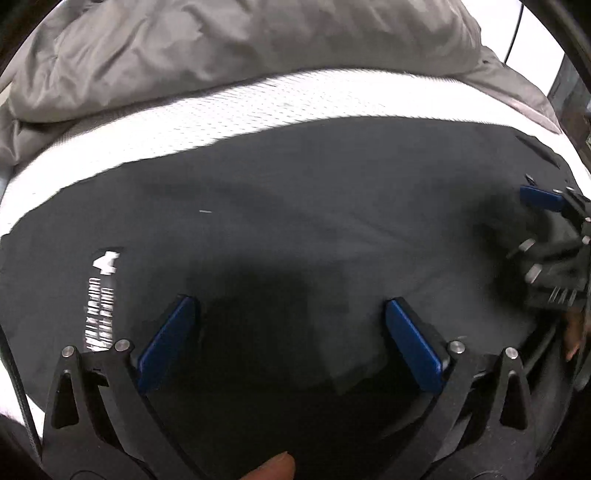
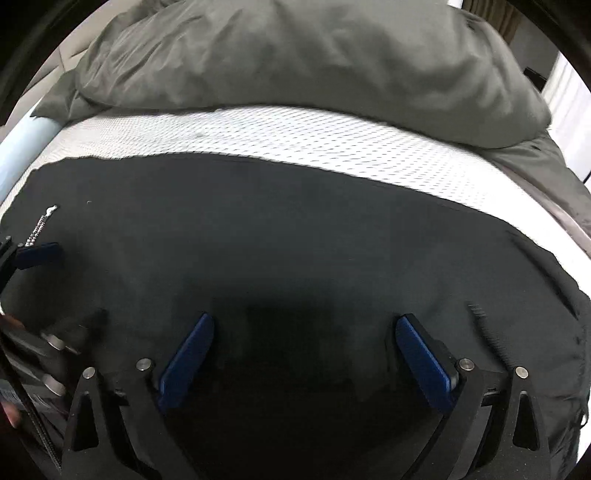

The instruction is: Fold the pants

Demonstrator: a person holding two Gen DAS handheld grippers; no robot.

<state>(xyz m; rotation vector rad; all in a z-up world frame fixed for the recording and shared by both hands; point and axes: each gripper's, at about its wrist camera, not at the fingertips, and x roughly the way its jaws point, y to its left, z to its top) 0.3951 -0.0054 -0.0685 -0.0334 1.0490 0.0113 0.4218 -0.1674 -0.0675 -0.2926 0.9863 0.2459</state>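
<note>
Black pants (image 1: 295, 192) lie spread flat across a white mattress (image 1: 221, 110); they also show in the right wrist view (image 2: 295, 229). A white printed logo (image 1: 103, 299) marks the cloth at the left. My left gripper (image 1: 290, 308) is open just above the pants, holding nothing. My right gripper (image 2: 304, 326) is open over the pants too, empty. The right gripper shows at the right edge of the left wrist view (image 1: 546, 229). The left gripper shows at the left edge of the right wrist view (image 2: 33, 258).
A grey duvet (image 2: 295, 59) is bunched along the far side of the mattress (image 2: 295, 136). A pale blue edge (image 2: 22, 147) runs at the far left. A dark cable (image 1: 517, 33) hangs at the upper right against a white wall.
</note>
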